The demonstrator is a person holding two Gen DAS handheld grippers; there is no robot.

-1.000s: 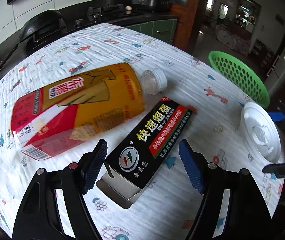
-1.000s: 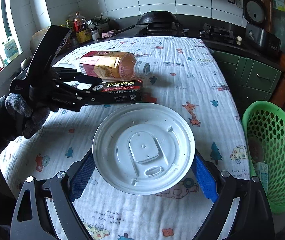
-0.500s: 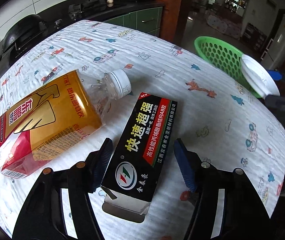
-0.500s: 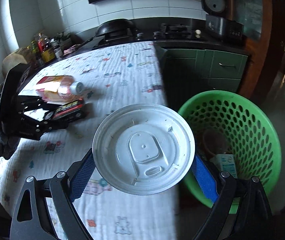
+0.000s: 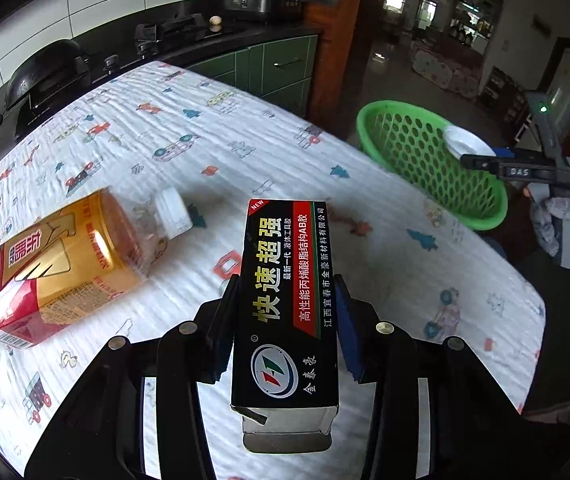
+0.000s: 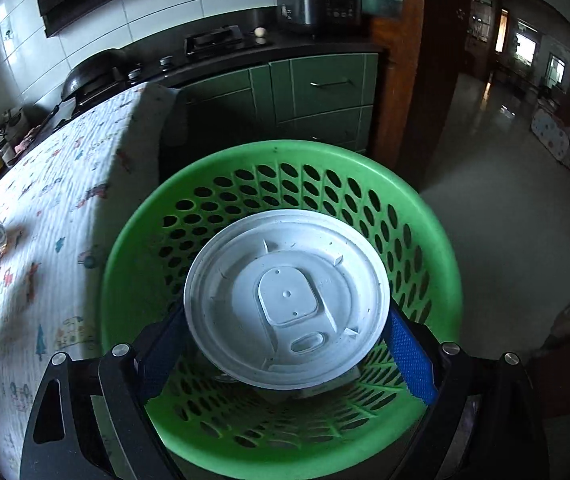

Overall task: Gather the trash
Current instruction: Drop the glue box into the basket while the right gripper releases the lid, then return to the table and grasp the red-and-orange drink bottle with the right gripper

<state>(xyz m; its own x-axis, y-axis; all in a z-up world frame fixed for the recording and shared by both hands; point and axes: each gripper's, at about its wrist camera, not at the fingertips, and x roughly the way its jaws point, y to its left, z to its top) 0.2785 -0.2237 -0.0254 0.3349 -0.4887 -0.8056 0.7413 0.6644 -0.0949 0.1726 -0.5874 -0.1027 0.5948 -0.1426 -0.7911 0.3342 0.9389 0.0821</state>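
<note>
My left gripper [image 5: 287,320] is shut on a black glue box [image 5: 289,304] with Chinese lettering and holds it above the table. A bottle of amber drink [image 5: 73,264] with a white cap lies on its side to the left on the patterned tablecloth [image 5: 245,152]. My right gripper [image 6: 285,332] is shut on a white round plastic lid [image 6: 287,300] and holds it over the green perforated basket [image 6: 281,160]. The basket [image 5: 429,160] and the lid [image 5: 465,142] also show at the right in the left wrist view.
The basket stands on the floor off the table's edge. Green cabinets [image 6: 305,92] and a dark counter with a stove [image 6: 213,40] and a wok [image 5: 49,76] lie behind. Some trash lies in the basket under the lid.
My left gripper has closed on the glue box and lifted it. My right gripper has carried the lid from beside the basket to over its opening.
</note>
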